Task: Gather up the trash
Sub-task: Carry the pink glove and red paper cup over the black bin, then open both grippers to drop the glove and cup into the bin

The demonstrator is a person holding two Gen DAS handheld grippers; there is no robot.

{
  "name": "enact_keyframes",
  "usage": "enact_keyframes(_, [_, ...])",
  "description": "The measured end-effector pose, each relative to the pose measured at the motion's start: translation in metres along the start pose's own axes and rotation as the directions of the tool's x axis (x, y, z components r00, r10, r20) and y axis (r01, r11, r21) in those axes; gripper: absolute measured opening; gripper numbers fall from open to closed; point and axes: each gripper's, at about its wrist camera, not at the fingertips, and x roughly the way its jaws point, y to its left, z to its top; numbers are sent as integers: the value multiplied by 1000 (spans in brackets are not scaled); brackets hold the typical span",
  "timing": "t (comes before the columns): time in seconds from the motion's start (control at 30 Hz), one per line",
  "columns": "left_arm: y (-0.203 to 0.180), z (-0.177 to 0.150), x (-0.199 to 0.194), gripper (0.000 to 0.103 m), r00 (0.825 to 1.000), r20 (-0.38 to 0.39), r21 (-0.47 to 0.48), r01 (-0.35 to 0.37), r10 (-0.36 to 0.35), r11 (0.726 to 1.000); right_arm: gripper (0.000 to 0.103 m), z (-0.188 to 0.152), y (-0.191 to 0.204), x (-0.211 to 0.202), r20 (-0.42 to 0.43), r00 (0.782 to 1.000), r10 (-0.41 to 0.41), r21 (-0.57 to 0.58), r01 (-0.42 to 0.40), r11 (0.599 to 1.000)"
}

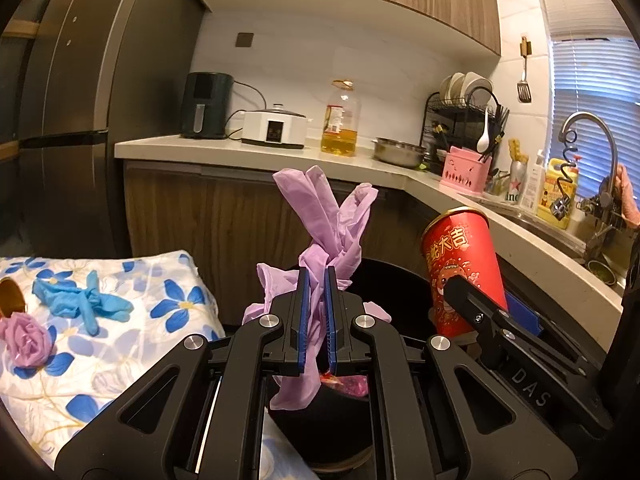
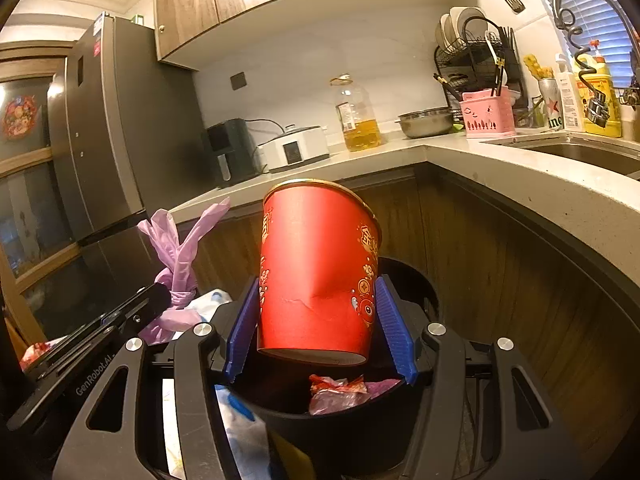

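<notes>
Left gripper (image 1: 316,312): clamped tight on knotted purple gloves (image 1: 328,216), carried above the black bin (image 2: 404,276) for dropping.
Right gripper (image 2: 320,328): pads pressing the red paper cup (image 2: 320,264), dented at the squeeze, upright over the bin.
Bin: at 6 o'clock beneath both loads, wrappers (image 2: 340,392) already inside.
Remaining trash: blue gloves (image 1: 80,304) at 9 o'clock on the floral cloth (image 1: 120,360).
</notes>
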Motion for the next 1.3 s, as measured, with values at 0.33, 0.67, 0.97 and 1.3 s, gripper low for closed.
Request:
enact_keyframes(0.33, [-2, -2, 25, 7, 999, -14, -18, 36, -37, 999, 58, 3, -9, 12, 7, 1000, -8, 0, 8, 1000])
enact_keyframes(0.67, [1, -6, 35, 7, 997, -36, -27, 62, -63, 998, 60, 7, -13, 25, -2, 1000, -9, 3, 9, 1000])
enact_keyframes(0.97, [4, -8, 38, 13, 997, -49, -31, 61, -62, 998, 62, 9, -16, 26, -11, 1000, -9, 5, 9, 1000])
enact_keyframes(1.3, [7, -10, 29, 37, 999, -39, -29, 35, -36, 999, 62, 7, -11, 16, 0, 1000, -22, -12, 22, 1000])
